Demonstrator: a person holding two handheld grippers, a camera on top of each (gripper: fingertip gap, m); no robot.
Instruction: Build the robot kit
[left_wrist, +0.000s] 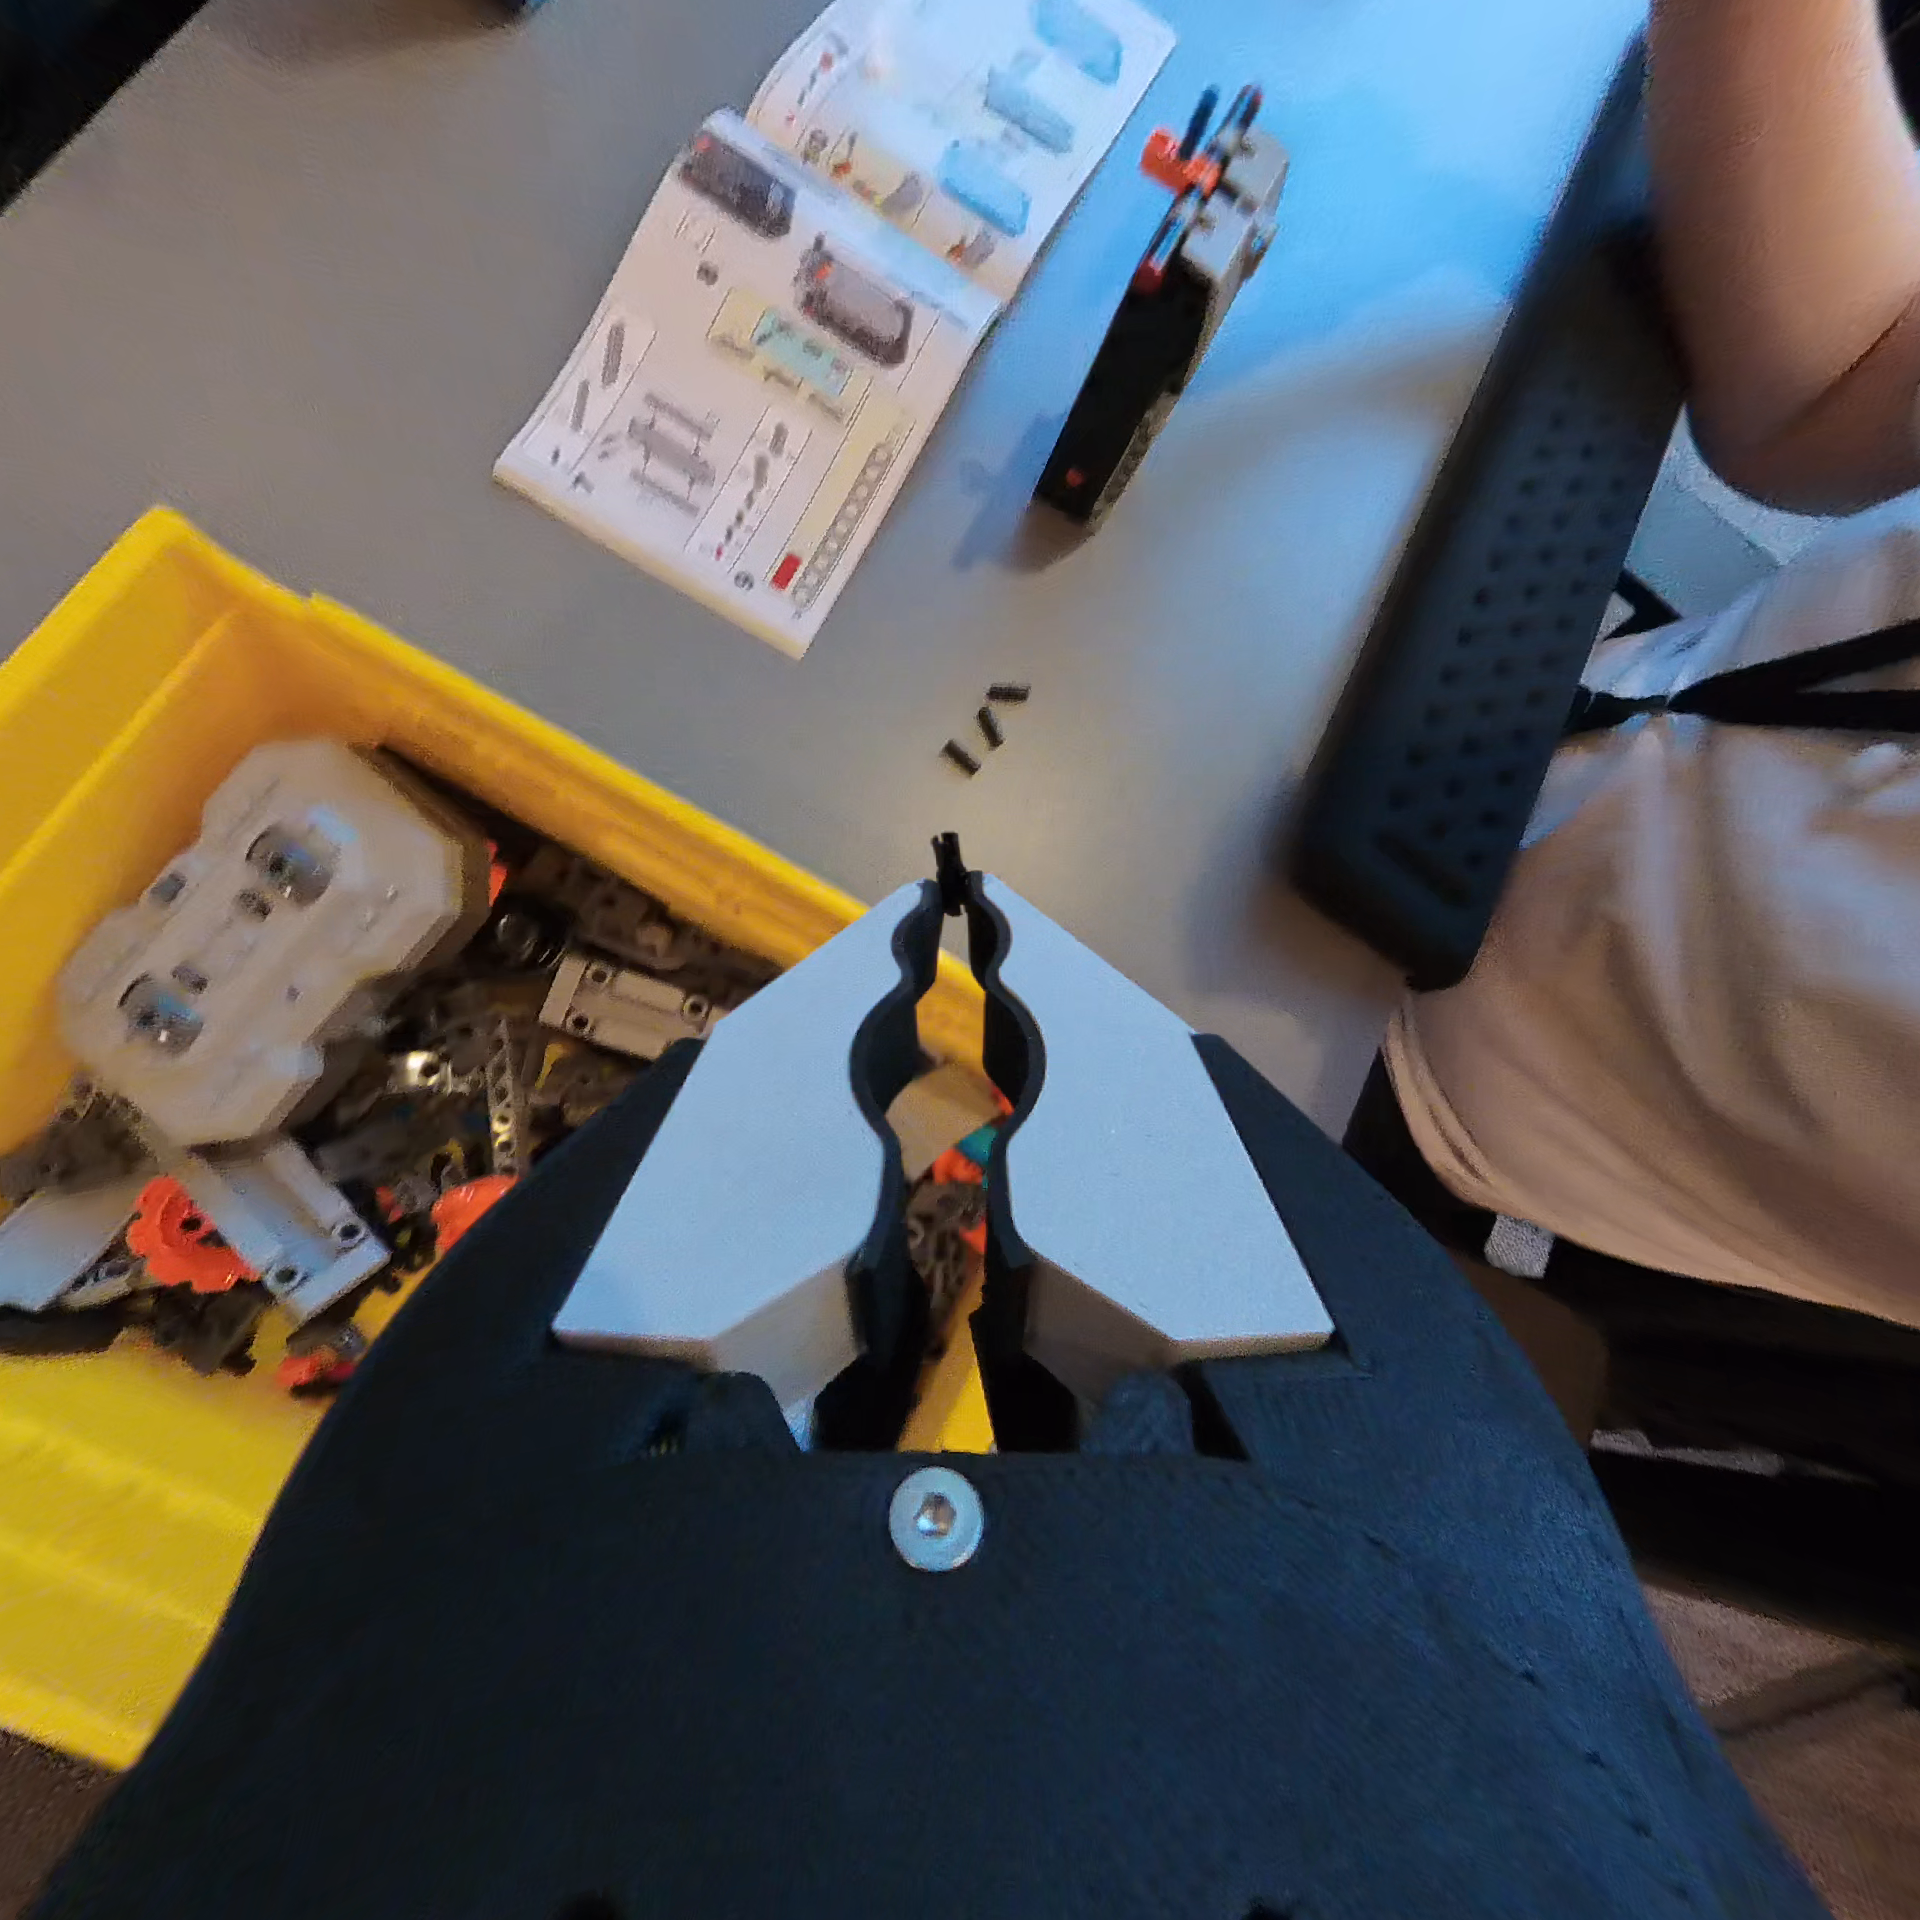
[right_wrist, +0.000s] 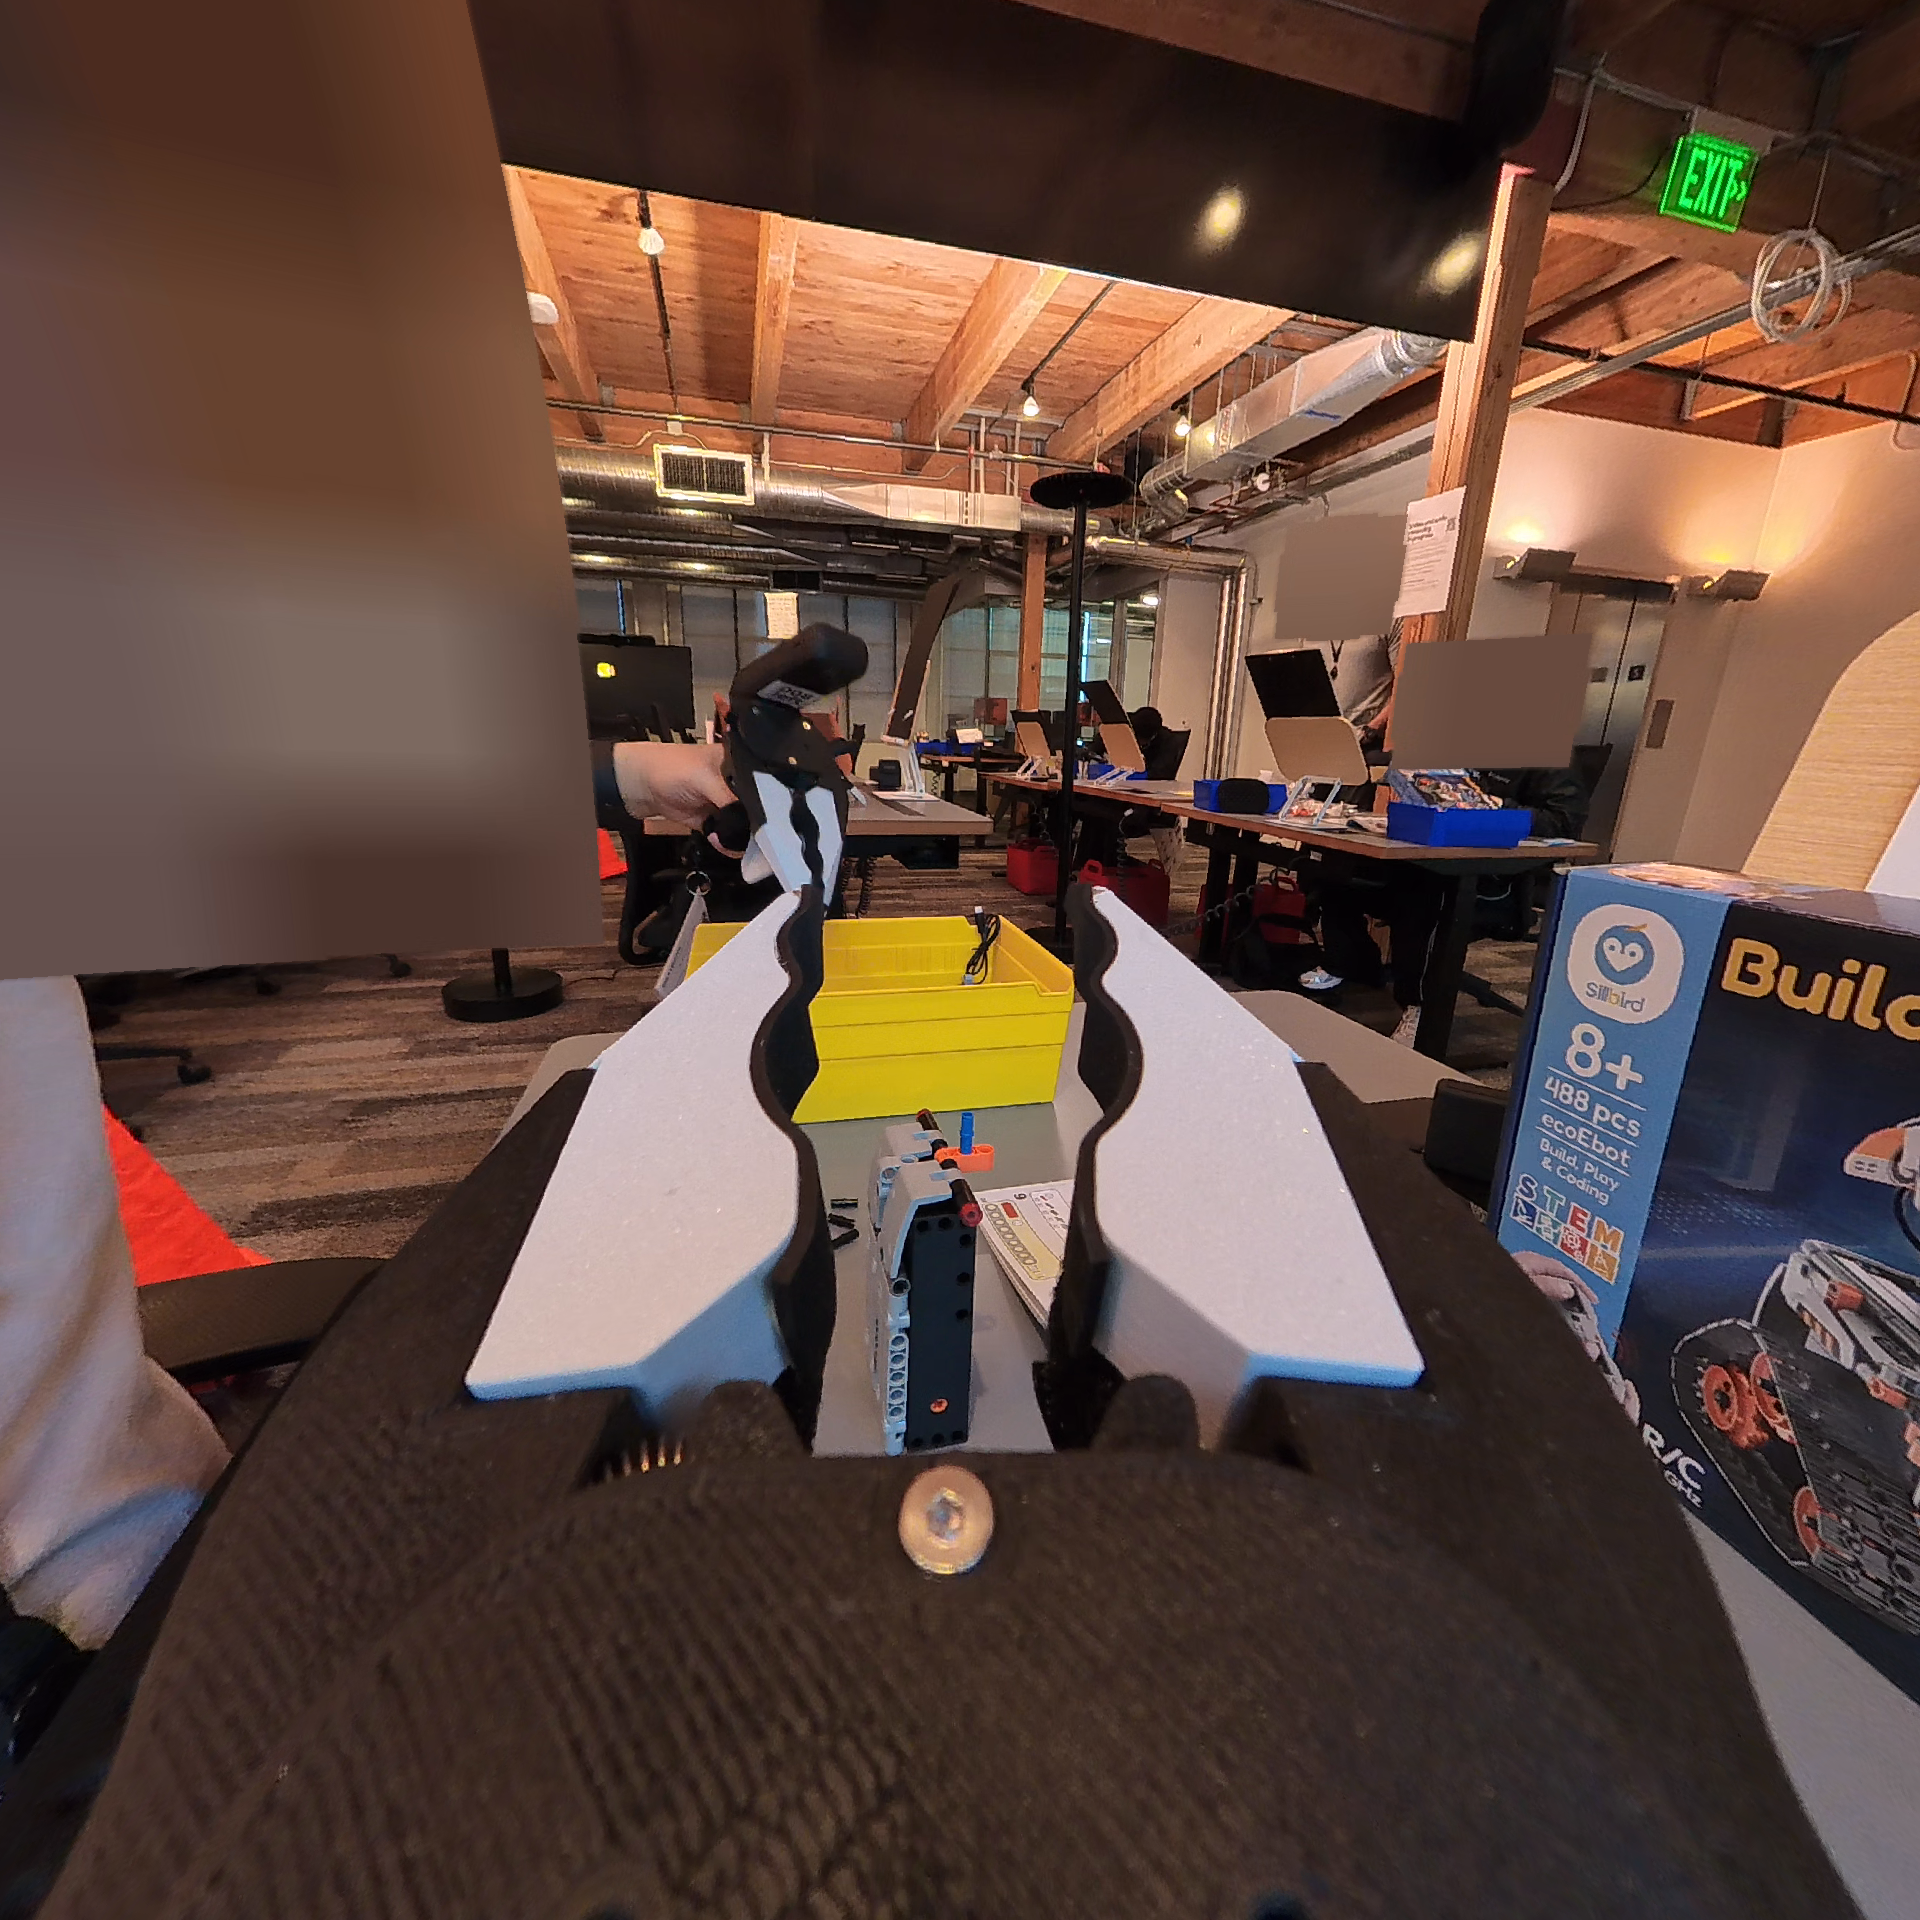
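Note:
My left gripper (left_wrist: 948, 885) is shut on a small black pin (left_wrist: 947, 860), held above the edge of a yellow bin (left_wrist: 416, 665) full of building parts. Three more black pins (left_wrist: 985, 727) lie on the grey table (left_wrist: 312, 312) just beyond. A black and grey block assembly (left_wrist: 1153, 332) with orange pieces lies farther off, beside an open instruction booklet (left_wrist: 810, 343). My right gripper (right_wrist: 940, 914) is open and empty, low over the table, with the same assembly (right_wrist: 928, 1288) lying between its fingers. The left gripper shows in the right wrist view (right_wrist: 795, 821), raised above the yellow bin (right_wrist: 935, 1039).
A blue product box (right_wrist: 1725, 1195) stands at the right. The booklet (right_wrist: 1029, 1236) lies right of the assembly. A black chair armrest (left_wrist: 1496, 582) and a person's arm and light shirt (left_wrist: 1683, 935) are at the table's edge. Other desks with blue bins stand far behind. The grippers' ends are close to 40 cm from one another.

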